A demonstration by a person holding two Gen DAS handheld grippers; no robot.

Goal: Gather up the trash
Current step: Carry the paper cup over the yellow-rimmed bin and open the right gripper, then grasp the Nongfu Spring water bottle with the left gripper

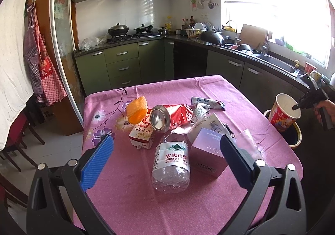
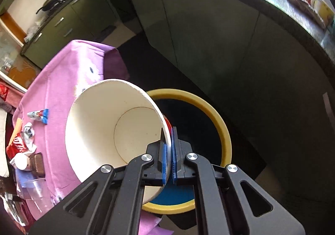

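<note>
Surface (image 1: 129, 203) with pink cloth fills frame centre. Yellow-rimmed bin (image 2: 222, 126) sits off its right edge. Right claw (image 2: 168, 147) is clamped on the rim of the paper cup (image 2: 100, 122), cup tilted over the bin mouth. Left claw (image 1: 165, 157) is wide, empty, over the water bottle (image 1: 170, 161). Red can (image 1: 173, 116) and milk carton (image 1: 142, 134) are behind, mid-frame.

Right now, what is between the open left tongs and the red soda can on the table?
In the left wrist view, a crushed clear water bottle lies between the left tongs and the red can.
</note>
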